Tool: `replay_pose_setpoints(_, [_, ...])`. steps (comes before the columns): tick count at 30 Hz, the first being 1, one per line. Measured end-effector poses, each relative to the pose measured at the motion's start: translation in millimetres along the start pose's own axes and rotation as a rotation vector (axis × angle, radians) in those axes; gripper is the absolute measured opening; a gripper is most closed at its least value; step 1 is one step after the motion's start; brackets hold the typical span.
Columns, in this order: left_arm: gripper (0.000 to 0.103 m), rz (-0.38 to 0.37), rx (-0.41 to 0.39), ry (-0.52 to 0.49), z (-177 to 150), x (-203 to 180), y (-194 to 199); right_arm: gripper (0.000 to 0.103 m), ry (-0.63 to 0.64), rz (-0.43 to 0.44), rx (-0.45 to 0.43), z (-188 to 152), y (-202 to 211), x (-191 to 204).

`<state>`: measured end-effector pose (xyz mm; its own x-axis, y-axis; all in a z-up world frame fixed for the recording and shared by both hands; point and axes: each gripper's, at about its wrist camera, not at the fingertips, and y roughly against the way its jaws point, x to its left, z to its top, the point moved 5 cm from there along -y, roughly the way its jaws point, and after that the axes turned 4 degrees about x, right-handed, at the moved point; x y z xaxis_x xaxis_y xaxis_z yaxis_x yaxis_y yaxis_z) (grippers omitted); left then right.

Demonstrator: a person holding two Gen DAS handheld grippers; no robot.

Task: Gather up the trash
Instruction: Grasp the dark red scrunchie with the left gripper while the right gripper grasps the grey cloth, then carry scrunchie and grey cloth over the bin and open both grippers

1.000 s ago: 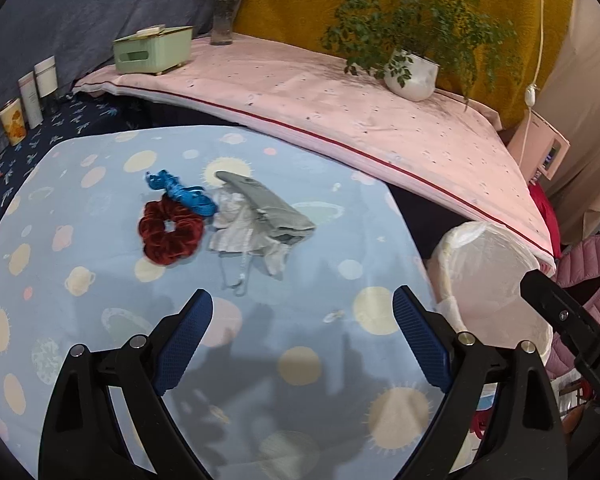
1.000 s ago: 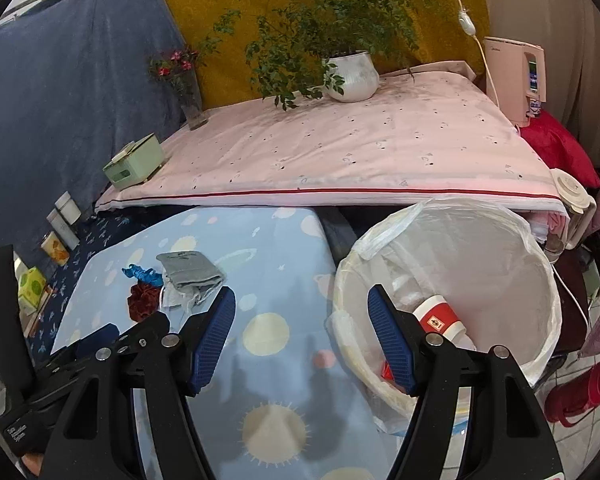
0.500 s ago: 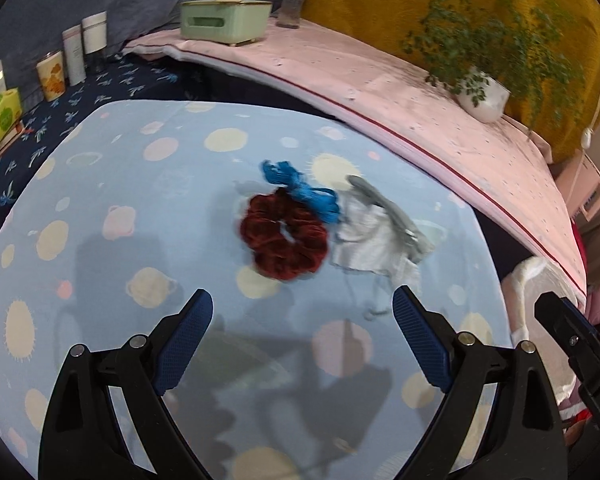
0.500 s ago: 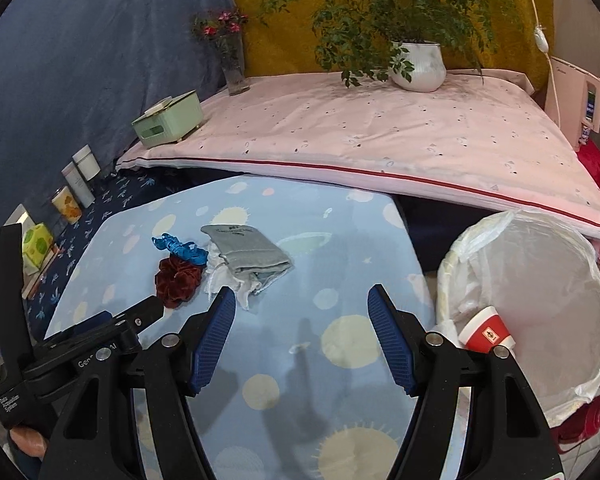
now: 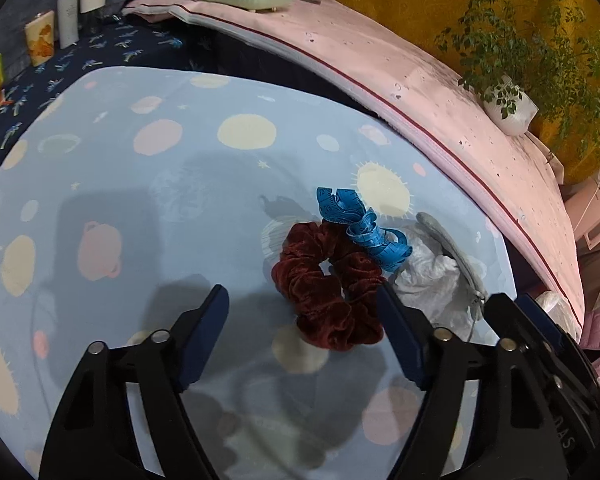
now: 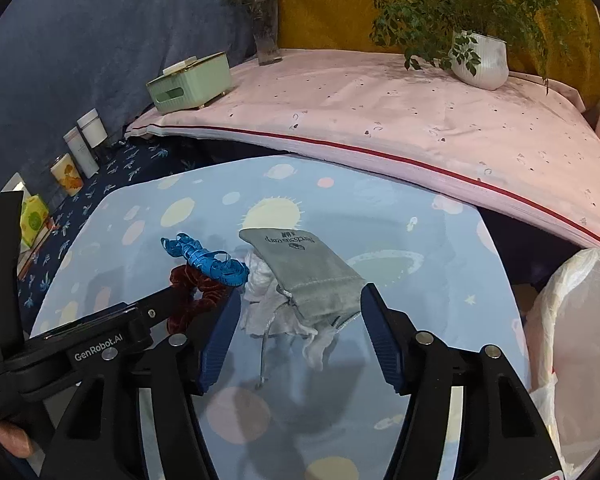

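Note:
On the light blue planet-print tablecloth lies a small pile: a dark red velvet scrunchie, a curled blue tape measure, crumpled white tissue and a grey drawstring pouch on top of it. My left gripper hovers over the scrunchie, which sits between its closing jaws, untouched by the pads. My right gripper straddles the pouch and tissue, its jaws also closing without pressing on them. The left gripper's finger crosses the right wrist view over the scrunchie.
A bin lined with a white bag stands off the table's right edge. Behind is a pink-covered surface with a green tissue box, a flower vase and a potted plant. Small cartons stand at the left.
Both grippers have moved in and down toward the pile, which now sits close between their fingers. Both pairs of jaws have narrowed. The bin has slid toward the right edge.

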<state>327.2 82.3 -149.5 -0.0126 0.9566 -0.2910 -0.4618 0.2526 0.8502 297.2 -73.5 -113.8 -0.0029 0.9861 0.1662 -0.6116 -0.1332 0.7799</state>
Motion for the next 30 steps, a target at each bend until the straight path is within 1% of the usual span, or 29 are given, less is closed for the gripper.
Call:
replay_pose_setpoints(1, [0.063, -0.005, 0.006, -0.003, 0.6, 0.1, -3.5, 0.053, -0.001, -0.003, 0.008, 1.1, -6.0, 0.2])
replay_pose_setpoints(2, [0.058, -0.011, 0.014, -0.005, 1.0, 0.6, -7.3, 0.047, -0.002, -0.004, 0.016, 1.4, -11.0, 0.0])
replay_pose_setpoints(3, [0.052, -0.015, 0.019, -0.004, 1.0, 1.1, -10.2, 0.044, -0.003, -0.004, 0.024, 1.4, -15.0, 0.0])
replay_pose_setpoints(4, [0.047, -0.021, 0.023, -0.002, 0.9, 1.3, -12.4, 0.036, -0.004, -0.004, 0.036, 0.8, -20.2, -0.7])
replay_pose_setpoints(5, [0.038, -0.032, 0.028, -0.003, 0.5, 1.0, -14.5, 0.030, -0.008, -0.005, 0.044, 0.7, -23.6, -1.6])
replay_pose_setpoints(6, [0.030, -0.041, 0.031, -0.005, 0.3, 0.6, -15.9, 0.027, -0.013, -0.002, 0.051, -0.5, -26.1, -2.6])
replay_pose_setpoints(8, [0.023, -0.047, 0.027, -0.018, -0.6, -1.0, -16.3, 0.019, -0.024, 0.009, 0.057, -2.5, -27.9, -4.4])
replay_pose_setpoints(9, [0.019, -0.041, 0.018, -0.025, -1.2, -2.1, -14.9, 0.017, -0.029, 0.012, 0.056, -3.6, -27.2, -5.6])
replay_pose_setpoints(11, [0.014, -0.038, 0.008, -0.043, -2.2, -5.0, -11.2, 0.014, -0.033, 0.013, 0.053, -4.5, -25.3, -7.3])
replay_pose_setpoints(14, [0.012, -0.039, -0.008, -0.057, -4.2, -10.1, -1.3, 0.012, -0.037, 0.014, 0.038, -4.2, -15.6, -9.9])
replay_pose_setpoints(19, [0.011, -0.054, -0.040, -0.070, -7.7, -21.4, 24.9, 0.012, -0.050, 0.030, -0.005, 0.2, 12.4, -14.2])
replay_pose_setpoints(24, [0.007, -0.084, -0.081, -0.096, -13.3, -40.7, 59.9, 0.011, -0.057, 0.043, -0.065, 3.1, 49.9, -18.5])
replay_pose_setpoints(30, [0.007, -0.125, -0.140, -0.132, -18.7, -71.3, 106.0, 0.011, -0.067, 0.048, -0.132, 6.9, 94.9, -27.0])
